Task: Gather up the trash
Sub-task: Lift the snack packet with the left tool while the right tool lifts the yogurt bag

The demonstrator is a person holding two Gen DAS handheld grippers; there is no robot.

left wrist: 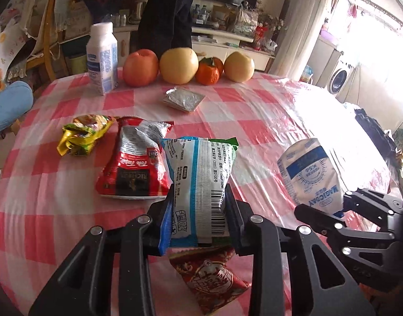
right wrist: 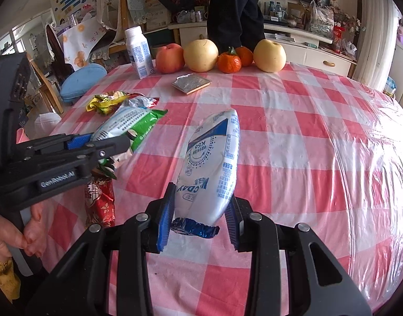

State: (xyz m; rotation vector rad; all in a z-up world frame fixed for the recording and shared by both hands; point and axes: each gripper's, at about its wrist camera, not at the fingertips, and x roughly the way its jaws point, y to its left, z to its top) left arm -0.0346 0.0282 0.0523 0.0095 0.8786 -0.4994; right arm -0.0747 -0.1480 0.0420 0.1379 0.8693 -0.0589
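Note:
My left gripper (left wrist: 198, 197) is shut on a white, blue and green snack packet (left wrist: 201, 168), held just above the checked tablecloth (left wrist: 254, 131). To its right, my right gripper (right wrist: 202, 194) is shut on the lower end of a white and blue drink pouch (right wrist: 214, 152), which points up and away from me. On the cloth lie a red snack bag (left wrist: 133, 168), a crumpled yellow-green wrapper (left wrist: 83, 134), a red wrapper (left wrist: 212, 279) under the left fingers and a silver foil packet (left wrist: 184, 100) farther back.
Along the far edge stand a white bottle (left wrist: 102, 58), an apple (left wrist: 140, 67), two pears (left wrist: 179, 65) and tangerines (left wrist: 208, 73). A person in dark trousers (left wrist: 169, 13) stands behind the table. A chair with a blue cushion (left wrist: 9, 105) is at the left.

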